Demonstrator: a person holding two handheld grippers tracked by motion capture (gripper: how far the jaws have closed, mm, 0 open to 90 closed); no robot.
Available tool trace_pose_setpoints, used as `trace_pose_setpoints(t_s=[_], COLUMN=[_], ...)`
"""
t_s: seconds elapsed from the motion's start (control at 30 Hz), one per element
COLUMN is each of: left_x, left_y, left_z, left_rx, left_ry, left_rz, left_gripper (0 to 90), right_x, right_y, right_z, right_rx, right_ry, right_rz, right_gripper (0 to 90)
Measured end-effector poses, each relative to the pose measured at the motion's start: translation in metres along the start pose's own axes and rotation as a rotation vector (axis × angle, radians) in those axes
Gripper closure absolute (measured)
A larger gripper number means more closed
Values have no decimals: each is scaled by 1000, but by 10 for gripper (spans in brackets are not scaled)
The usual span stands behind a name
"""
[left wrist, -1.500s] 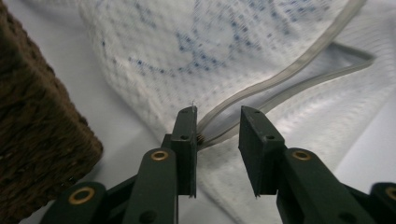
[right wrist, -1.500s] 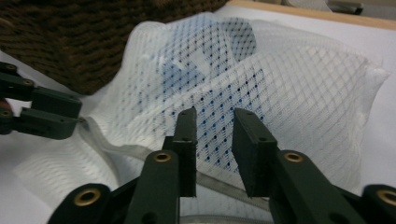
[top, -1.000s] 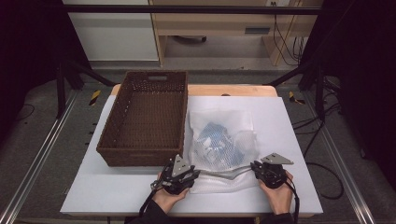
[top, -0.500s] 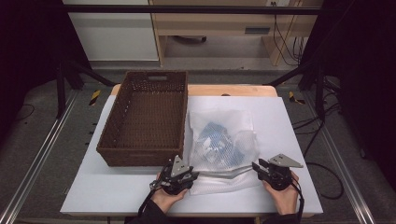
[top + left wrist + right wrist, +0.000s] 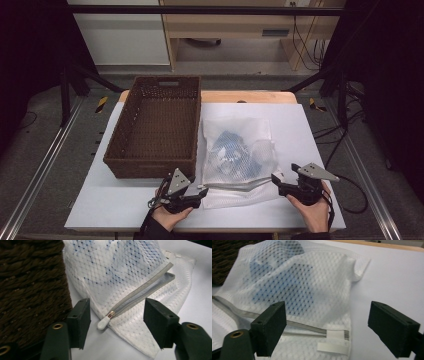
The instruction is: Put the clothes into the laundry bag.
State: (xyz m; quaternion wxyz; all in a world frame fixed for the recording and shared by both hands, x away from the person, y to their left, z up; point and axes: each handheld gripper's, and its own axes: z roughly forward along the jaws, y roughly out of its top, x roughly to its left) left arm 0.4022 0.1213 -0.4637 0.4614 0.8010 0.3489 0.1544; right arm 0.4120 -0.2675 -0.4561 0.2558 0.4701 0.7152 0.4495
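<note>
Left gripper point(image 5: 115, 325) opened, zipper pull point(image 5: 104, 322) between, basket point(image 5: 155, 125) beside

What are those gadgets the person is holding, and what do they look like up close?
Two handheld grippers. The left gripper and right gripper have black bodies, each topped by a grey three-cornered plate. Each ends in two blocky dark jaws with small screw holes, on arms with brass-coloured rivets. A black cable trails from each. Dark sleeves cover the wrists.

Both hands rest low at the table's near edge, the left tool point(image 5: 200, 190) and right tool point(image 5: 276, 178) having just opened, jaws wide.
</note>
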Motion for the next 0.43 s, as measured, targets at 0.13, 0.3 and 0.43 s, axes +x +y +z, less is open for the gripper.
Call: trace_pose_setpoints(t_s=[0.13, 0.3, 0.43], left_x=[4, 10, 15], left_y=[-4, -7, -10], left_z=[-4, -6, -11], left_rx=[-1, 18, 12], left_ry=[-15, -12, 12], left_rz=[6, -5, -8], left_gripper=[291, 258, 252], right_x=[-8, -13, -14], right_y=[-2, -4, -7], right_z=[-3, -5, -3], right_rx=[-6, -6, 1], right_ry=[-26, -36, -34], right_rz=[13, 28, 25], right_gripper=[124, 122, 122])
